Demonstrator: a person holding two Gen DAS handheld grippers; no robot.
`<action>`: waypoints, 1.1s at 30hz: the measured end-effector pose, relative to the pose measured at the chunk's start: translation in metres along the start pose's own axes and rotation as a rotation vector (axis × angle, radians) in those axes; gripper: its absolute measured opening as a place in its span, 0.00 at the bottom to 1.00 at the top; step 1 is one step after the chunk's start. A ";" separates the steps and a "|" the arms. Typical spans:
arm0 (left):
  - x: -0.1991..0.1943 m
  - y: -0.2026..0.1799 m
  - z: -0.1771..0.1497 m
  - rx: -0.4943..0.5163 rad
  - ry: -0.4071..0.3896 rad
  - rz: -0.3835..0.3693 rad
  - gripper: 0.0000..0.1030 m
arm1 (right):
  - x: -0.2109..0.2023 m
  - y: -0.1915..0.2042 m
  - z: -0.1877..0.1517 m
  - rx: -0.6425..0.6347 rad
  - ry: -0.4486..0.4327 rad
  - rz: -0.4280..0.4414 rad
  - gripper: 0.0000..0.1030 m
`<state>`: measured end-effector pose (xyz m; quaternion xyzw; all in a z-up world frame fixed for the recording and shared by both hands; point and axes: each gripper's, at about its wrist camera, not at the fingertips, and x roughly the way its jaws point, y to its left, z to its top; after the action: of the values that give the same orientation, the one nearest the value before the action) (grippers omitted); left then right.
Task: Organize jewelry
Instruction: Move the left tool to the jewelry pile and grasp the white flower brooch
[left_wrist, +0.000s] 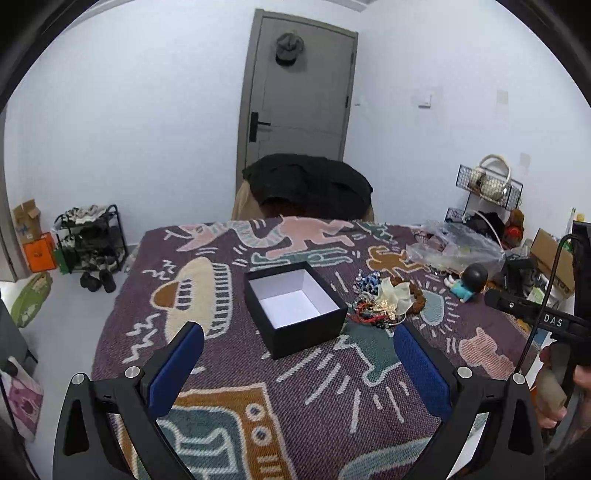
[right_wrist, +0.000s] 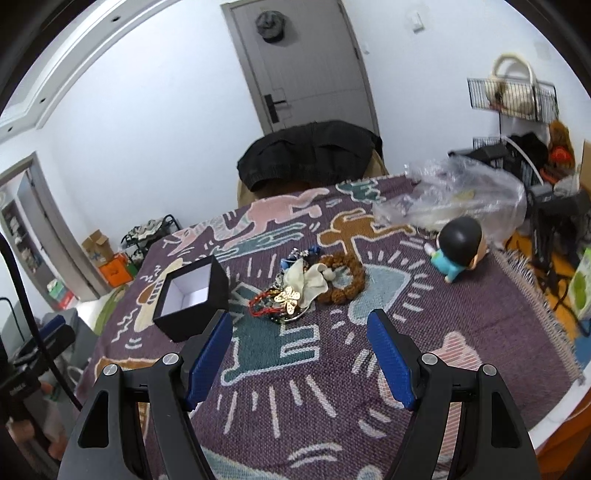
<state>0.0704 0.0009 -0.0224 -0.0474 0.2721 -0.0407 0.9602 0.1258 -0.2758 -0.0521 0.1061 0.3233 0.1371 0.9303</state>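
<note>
Blue pads of the right claw (right_wrist: 299, 354) are seen spread wide, nothing held; left claw (left_wrist: 299, 354) likewise wide and empty. Jewelry pile (right_wrist: 291, 295) lies on the cloth-covered worktop (right_wrist: 461, 332) just ahead of the right claw, black box (right_wrist: 192, 295) ahead-left. Pieces are judged light, limp, tangle-prone; the stiff beaded bracelet (right_wrist: 354, 277) is best pinched across its ring.

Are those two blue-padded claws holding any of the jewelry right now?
No. The left gripper and the right gripper both stand open and empty above the patterned woven blanket, short of the tangled jewelry pile.
</note>
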 end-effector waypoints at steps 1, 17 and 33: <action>0.007 -0.002 0.001 0.002 0.014 -0.007 1.00 | 0.003 -0.003 0.000 0.016 0.005 0.004 0.73; 0.088 -0.046 0.023 0.057 0.123 -0.090 0.79 | 0.047 -0.061 0.016 0.226 0.024 0.088 0.58; 0.174 -0.108 0.033 0.134 0.258 -0.187 0.72 | 0.086 -0.119 0.008 0.406 0.052 0.164 0.46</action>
<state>0.2294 -0.1219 -0.0727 -0.0030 0.3843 -0.1535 0.9103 0.2181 -0.3607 -0.1290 0.3137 0.3586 0.1470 0.8669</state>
